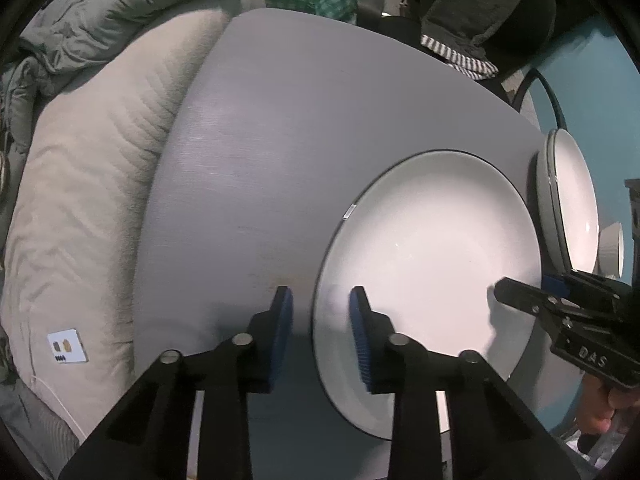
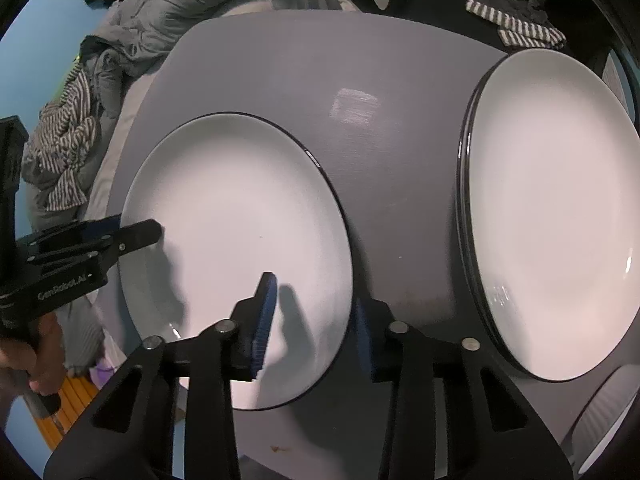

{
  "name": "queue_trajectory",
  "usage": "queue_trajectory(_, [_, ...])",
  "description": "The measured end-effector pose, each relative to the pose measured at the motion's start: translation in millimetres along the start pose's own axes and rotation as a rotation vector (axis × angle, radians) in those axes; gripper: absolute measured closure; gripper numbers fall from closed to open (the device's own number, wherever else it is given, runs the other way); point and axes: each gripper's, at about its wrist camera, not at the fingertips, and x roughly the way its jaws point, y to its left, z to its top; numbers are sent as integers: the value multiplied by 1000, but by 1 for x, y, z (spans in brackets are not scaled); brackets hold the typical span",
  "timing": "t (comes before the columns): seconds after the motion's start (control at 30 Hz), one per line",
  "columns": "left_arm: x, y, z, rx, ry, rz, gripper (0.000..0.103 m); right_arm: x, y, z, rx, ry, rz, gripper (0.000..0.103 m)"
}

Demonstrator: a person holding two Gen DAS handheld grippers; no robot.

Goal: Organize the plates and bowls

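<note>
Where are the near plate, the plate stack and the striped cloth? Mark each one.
near plate (image 2: 240,216): right wrist view, on its white centre.
plate stack (image 2: 560,208): right wrist view, on the top plate's centre.
striped cloth (image 1: 460,56): left wrist view, on its folded edge.

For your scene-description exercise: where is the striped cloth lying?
In the right wrist view, one striped cloth lies at the top right, beyond the grey table's far edge, just above the stacked plates.
</note>
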Motion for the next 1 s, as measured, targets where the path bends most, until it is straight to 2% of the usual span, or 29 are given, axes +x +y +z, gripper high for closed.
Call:
queue_trajectory(0.1, [2, -5, 1, 22, 10, -8, 79, 2, -3, 0, 5, 7, -10, 81])
queue_trajectory(0.7, [0, -2, -3, -41, 40, -47, 85, -2, -19, -6, 51, 12, 53, 89])
queue_trajectory(1.0, [-13, -13, -6, -41, 31, -51, 84, -17, -17, -8, 46, 6, 47, 90])
